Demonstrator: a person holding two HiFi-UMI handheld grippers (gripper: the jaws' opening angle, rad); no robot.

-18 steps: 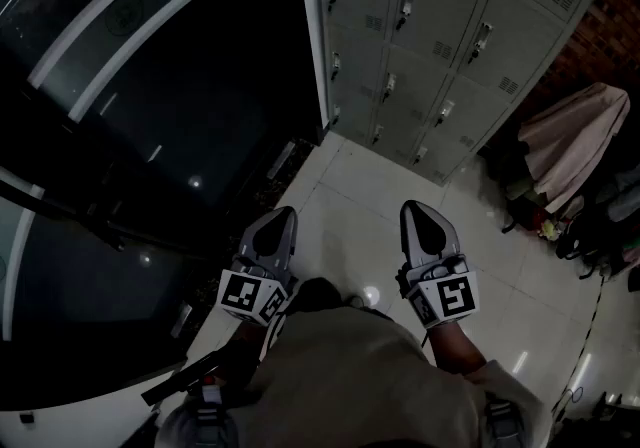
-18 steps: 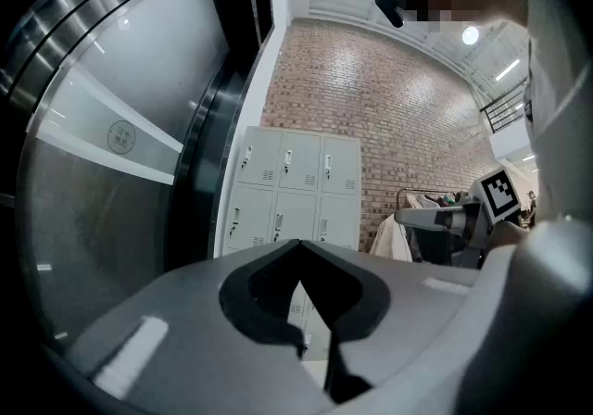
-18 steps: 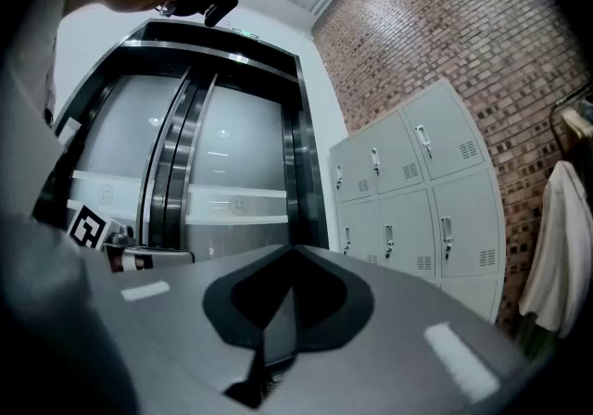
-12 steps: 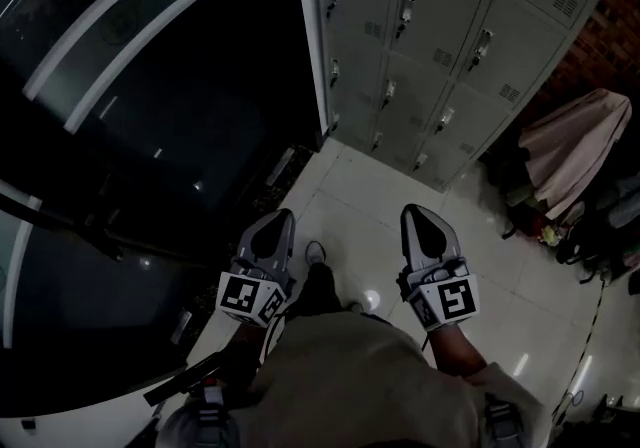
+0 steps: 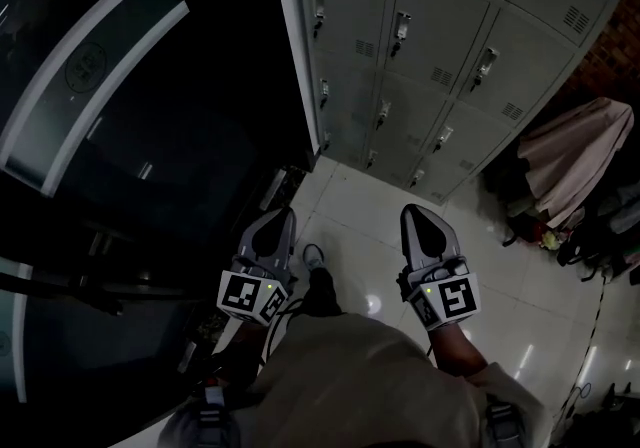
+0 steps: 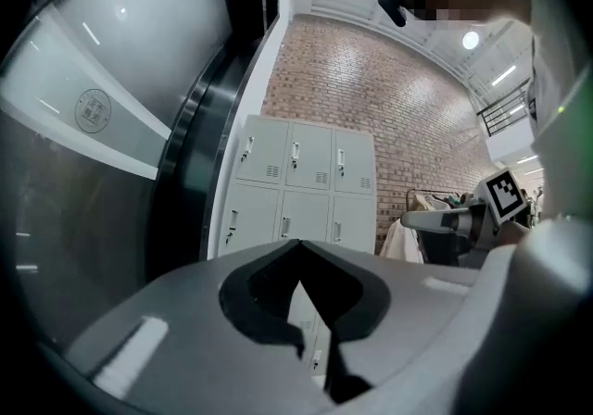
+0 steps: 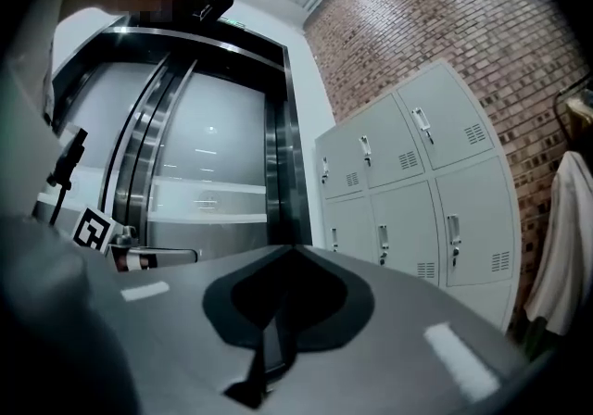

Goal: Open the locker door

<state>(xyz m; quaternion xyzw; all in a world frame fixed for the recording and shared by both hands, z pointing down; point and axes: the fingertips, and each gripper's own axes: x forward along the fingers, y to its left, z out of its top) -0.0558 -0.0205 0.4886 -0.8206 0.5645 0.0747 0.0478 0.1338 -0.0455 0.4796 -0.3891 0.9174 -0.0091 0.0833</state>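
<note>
Locker doors [image 5: 455,21] — 3 cols, all shut; left gripper [image 5: 274,220], right gripper [image 5: 417,215] — both closed, empty.

Left gripper [image 5: 277,214] and right gripper [image 5: 418,210]: grey teardrop shells. Black-and-white marker cube [image 5: 250,294] at each one's rear. Beige top [image 5: 370,381] behind them, dark shoe [image 5: 318,281] between.

Lockers [image 5: 440,46] run past the top edge (upper row cut off)
</note>
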